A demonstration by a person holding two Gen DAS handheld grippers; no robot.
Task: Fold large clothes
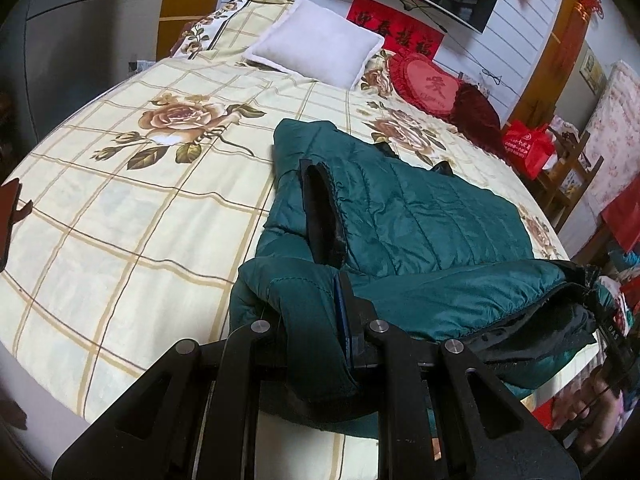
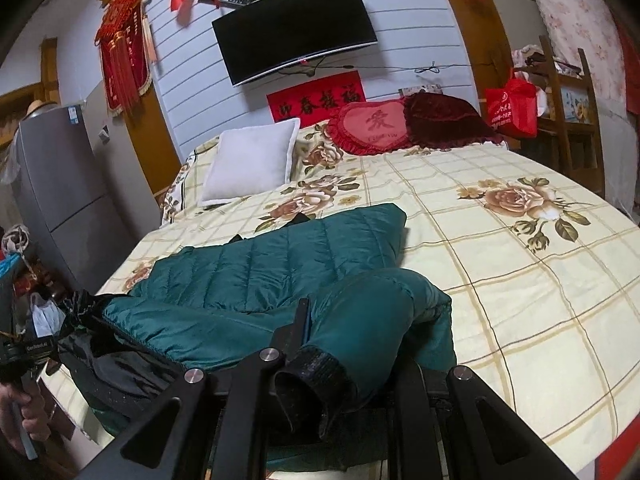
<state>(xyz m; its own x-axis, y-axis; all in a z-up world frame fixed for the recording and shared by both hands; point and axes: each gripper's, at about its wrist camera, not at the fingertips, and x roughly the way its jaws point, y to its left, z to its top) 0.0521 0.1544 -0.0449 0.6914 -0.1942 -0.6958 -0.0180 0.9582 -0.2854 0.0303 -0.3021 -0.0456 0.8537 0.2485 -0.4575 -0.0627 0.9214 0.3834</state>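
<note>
A dark green quilted jacket (image 1: 420, 208) with a black lining lies on the flowered bed sheet (image 1: 120, 208). One sleeve with a black cuff (image 1: 324, 216) is folded across its body. My left gripper (image 1: 320, 320) is shut on a bunched edge of the jacket; fabric hangs over one finger and hides it. In the right wrist view the jacket (image 2: 288, 252) spreads out ahead. My right gripper (image 2: 320, 344) is shut on the other sleeve near its black cuff (image 2: 316, 380). That sleeve covers one finger. Each view catches the other gripper at its edge.
At the head of the bed lie a white pillow (image 2: 252, 160), a red heart cushion (image 2: 372, 124) and a dark red cushion (image 2: 448, 120). A television (image 2: 296, 28) hangs on the wall. A grey fridge (image 2: 60, 184) stands left, and a wooden chair with a red bag (image 2: 512, 108) right.
</note>
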